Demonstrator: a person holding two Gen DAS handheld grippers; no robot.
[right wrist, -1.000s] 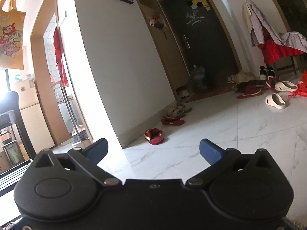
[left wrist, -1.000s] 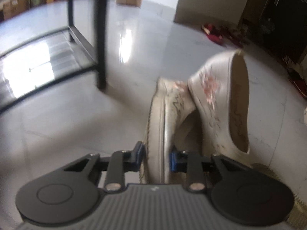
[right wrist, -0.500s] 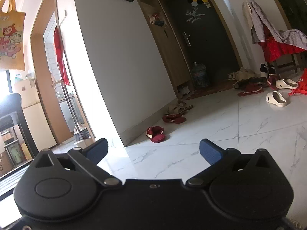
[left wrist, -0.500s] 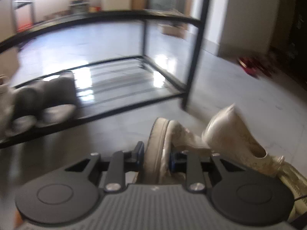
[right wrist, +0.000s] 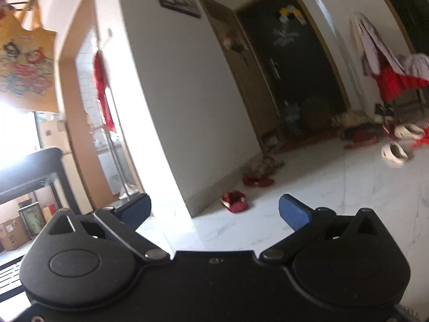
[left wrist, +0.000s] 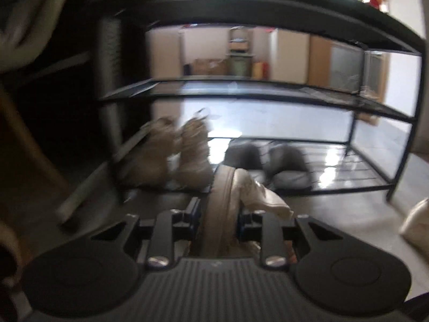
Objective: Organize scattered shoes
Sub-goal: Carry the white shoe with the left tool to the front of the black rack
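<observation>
My left gripper (left wrist: 218, 214) is shut on a cream embroidered shoe (left wrist: 228, 196), held sole-left in front of the black shoe rack (left wrist: 268, 91). On the rack's bottom shelf stand a tan pair (left wrist: 177, 158) and a dark grey pair (left wrist: 268, 163). The other cream shoe (left wrist: 415, 222) lies on the floor at the right edge. My right gripper (right wrist: 214, 209) is open and empty, held above the white floor. Red slippers (right wrist: 234, 201) and white slippers (right wrist: 394, 153) lie scattered on the floor ahead of it.
A wall corner (right wrist: 171, 107) stands ahead of the right gripper. A dark door (right wrist: 292, 67) with shoes and a mat lies beyond. Clothes hang on a chair (right wrist: 388, 80) at the far right. The rack's right leg (left wrist: 399, 166) stands on the floor.
My left gripper has swung left with the cream shoe toward the rack; the shelved pairs now face it. The second cream shoe has dropped to the right edge. The right gripper tilted slightly.
</observation>
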